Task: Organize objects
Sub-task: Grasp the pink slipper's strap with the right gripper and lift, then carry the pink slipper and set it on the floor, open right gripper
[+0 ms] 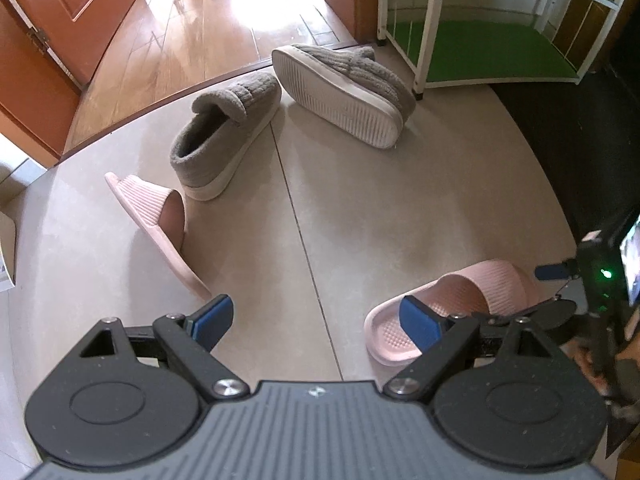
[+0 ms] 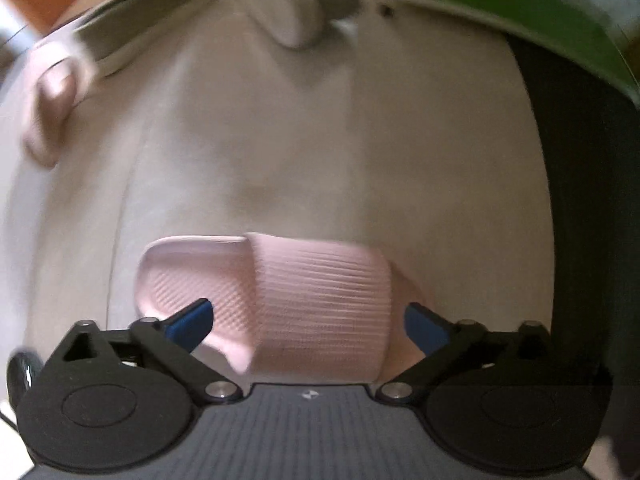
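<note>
The shoe rack (image 1: 496, 20) with green shelves holds nothing visible. Near it lie two grey slippers (image 1: 224, 132); pink slide (image 2: 304, 300) sits between the right gripper (image 2: 310, 322) fingers, spread wide; left gripper (image 1: 318, 320) fingers wide too.

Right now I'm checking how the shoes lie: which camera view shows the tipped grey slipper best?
The left wrist view: the tipped grey slipper is sharp there, on its side by the white rack, its ribbed white sole facing the camera. The right wrist view catches only a blurred piece at its top edge.

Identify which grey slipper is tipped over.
The grey fuzzy slipper nearest the white shoe rack, showing its white ribbed sole; the other grey fuzzy slipper stands upright.
</note>
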`<state>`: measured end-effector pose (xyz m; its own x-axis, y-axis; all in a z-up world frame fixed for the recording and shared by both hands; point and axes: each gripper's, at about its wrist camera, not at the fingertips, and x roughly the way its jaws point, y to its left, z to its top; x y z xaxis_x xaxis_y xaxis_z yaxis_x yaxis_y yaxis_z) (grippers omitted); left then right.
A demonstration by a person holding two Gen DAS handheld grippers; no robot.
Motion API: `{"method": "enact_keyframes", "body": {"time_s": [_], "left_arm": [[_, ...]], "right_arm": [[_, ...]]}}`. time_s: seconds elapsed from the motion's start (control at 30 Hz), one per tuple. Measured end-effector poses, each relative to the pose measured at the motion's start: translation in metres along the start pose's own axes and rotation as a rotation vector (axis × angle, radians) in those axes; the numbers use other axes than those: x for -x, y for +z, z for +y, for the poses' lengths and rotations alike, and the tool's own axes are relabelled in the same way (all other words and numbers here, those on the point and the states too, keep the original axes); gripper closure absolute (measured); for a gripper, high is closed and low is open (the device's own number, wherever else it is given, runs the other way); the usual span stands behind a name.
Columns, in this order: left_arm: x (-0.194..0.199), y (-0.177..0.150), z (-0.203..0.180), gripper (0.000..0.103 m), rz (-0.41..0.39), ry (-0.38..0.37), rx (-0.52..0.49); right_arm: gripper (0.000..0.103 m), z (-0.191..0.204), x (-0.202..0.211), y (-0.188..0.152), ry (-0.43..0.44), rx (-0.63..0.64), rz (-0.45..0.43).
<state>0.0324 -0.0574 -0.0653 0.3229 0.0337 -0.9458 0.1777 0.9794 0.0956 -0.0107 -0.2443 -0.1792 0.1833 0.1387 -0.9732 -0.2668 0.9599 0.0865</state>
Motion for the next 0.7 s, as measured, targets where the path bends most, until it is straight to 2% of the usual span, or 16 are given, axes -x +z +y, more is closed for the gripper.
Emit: {"method": "enact_keyframes", "body": {"time_s": [0.07,0.17,0.3,0.37,0.5,0.63,0.7], "left_arm": [[0.000,0.000,-0.001,0.013,0.001,0.000,-0.005],[0.001,-0.001,-0.002,0.013,0.001,0.000,-0.012],[-0.005,-0.002,-0.003,0.013,0.020,-0.009,-0.011],[-0.010,-0.003,-0.002,0.013,0.033,-0.011,-0.011],[-0.016,-0.005,-0.003,0.013,0.050,-0.009,-0.015],[-0.021,-0.007,-0.002,0.013,0.072,0.001,-0.010],[-0.022,-0.006,-0.001,0.013,0.076,0.001,-0.007]], "right_arm": [[0.000,0.005,0.004,0.008,0.047,0.142,0.008],[0.000,0.022,0.008,0.013,0.119,0.439,0.051],[0.000,0.041,-0.002,-0.002,0.069,0.889,0.098],[0.000,0.045,-0.011,-0.011,0.042,1.040,0.104],[0.000,0.053,-0.035,-0.021,0.032,1.195,0.123],[0.004,0.056,-0.060,-0.021,0.001,1.263,0.096],[0.004,0.056,-0.065,-0.022,-0.006,1.258,0.092]]}}
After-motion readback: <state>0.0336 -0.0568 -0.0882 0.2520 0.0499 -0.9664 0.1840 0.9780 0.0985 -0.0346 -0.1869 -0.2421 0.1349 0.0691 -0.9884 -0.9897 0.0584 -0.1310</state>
